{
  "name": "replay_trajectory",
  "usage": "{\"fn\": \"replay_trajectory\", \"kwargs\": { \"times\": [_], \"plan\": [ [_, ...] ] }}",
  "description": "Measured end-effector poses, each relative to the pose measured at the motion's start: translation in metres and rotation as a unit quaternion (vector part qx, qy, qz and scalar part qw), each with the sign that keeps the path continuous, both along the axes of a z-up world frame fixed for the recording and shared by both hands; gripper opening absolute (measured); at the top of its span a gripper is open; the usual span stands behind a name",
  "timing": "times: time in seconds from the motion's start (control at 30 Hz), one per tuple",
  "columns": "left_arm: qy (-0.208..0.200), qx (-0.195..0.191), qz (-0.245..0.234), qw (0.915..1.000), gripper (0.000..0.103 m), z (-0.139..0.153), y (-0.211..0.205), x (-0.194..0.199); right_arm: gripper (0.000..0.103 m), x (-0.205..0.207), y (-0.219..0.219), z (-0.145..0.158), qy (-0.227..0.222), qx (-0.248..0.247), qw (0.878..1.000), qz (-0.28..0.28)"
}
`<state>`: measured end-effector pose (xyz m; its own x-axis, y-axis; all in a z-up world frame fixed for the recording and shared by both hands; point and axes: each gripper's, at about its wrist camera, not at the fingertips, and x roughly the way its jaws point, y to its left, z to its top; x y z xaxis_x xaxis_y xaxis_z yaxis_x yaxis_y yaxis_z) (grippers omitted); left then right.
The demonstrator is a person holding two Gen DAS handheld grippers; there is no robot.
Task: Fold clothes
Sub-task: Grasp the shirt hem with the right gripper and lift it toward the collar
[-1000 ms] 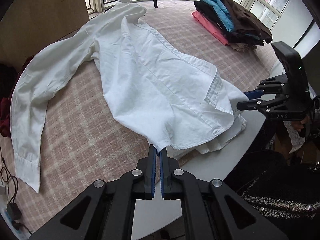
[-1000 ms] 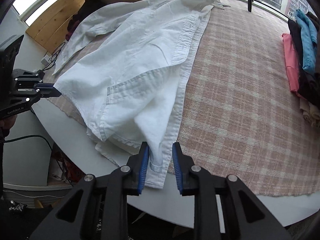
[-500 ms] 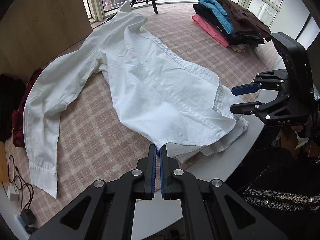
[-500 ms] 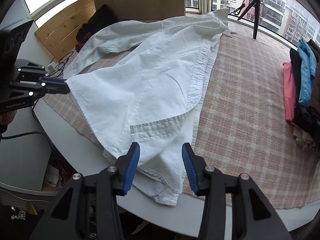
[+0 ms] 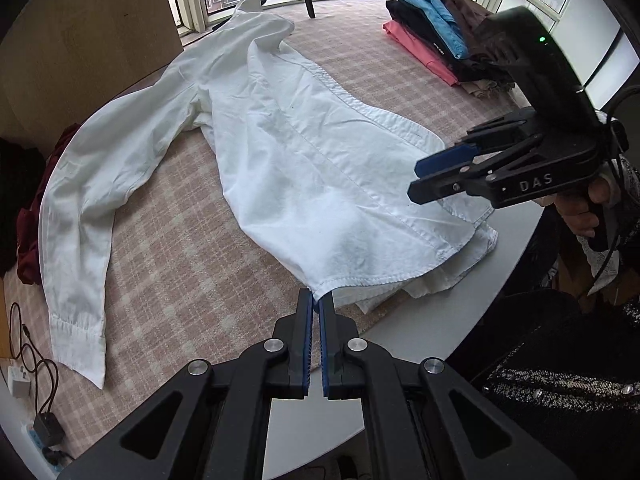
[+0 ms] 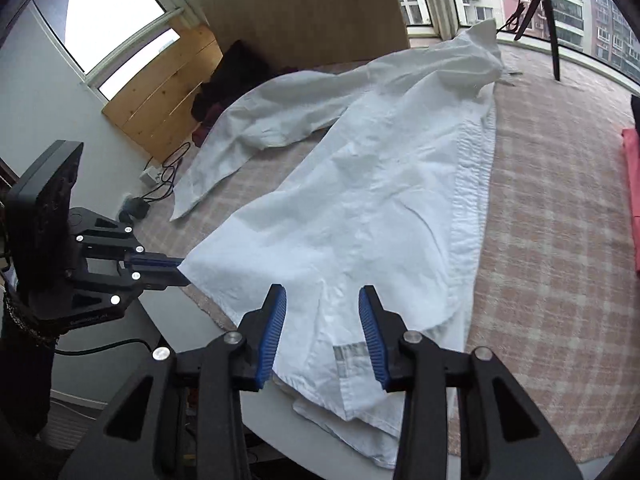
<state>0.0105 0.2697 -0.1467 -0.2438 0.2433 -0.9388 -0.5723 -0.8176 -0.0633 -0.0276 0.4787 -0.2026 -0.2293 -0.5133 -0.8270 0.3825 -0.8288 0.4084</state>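
Daylight from tall windows falls on a round tabletop [image 5: 432, 332] under a pink checked cloth [image 5: 180, 248], where a white shirt [image 5: 304, 152] lies spread, one sleeve flung out. Left tool [image 5: 315, 305] is clamped on the shirt's hem corner. Right tool [image 6: 322, 312] hovers above the hem, jaws closing with nothing gripped. Folded clothes [image 5: 436, 40] sit stacked at the far edge.

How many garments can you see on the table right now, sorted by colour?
White: 1, the white shirt spread on the table, its hem corner held in the left gripper.
Pink: 1, bottom of the folded stack.
Black: 1, in the stack.
Blue: 1, the blue garment.
Dark brown: 1, on top.
Total: 5, though pale layers under the stack are unclear.
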Motion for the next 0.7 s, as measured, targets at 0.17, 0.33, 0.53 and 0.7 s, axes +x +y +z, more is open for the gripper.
{"fn": "replay_trajectory", "kwargs": {
  "times": [0.17,0.33,0.53,0.7],
  "plan": [
    [-0.001,0.008,0.007,0.9999,0.003,-0.001,-0.009,-0.002,0.034,0.029,0.075,-0.009,-0.038,0.049,0.996,-0.067],
    [-0.012,0.008,0.007,0.9999,0.003,-0.009,-0.008,-0.004,0.039,0.042,0.11,-0.014,-0.023,0.04,0.994,-0.096],
    [-0.009,0.007,0.002,0.9999,0.003,-0.003,-0.005,-0.008,0.014,0.033,0.088,-0.051,-0.066,0.023,0.996,-0.057],
    [0.028,0.015,-0.001,0.9995,0.003,0.027,-0.001,-0.019,0.003,0.025,0.099,-0.007,-0.047,-0.063,0.995,-0.058]
  ]
}}
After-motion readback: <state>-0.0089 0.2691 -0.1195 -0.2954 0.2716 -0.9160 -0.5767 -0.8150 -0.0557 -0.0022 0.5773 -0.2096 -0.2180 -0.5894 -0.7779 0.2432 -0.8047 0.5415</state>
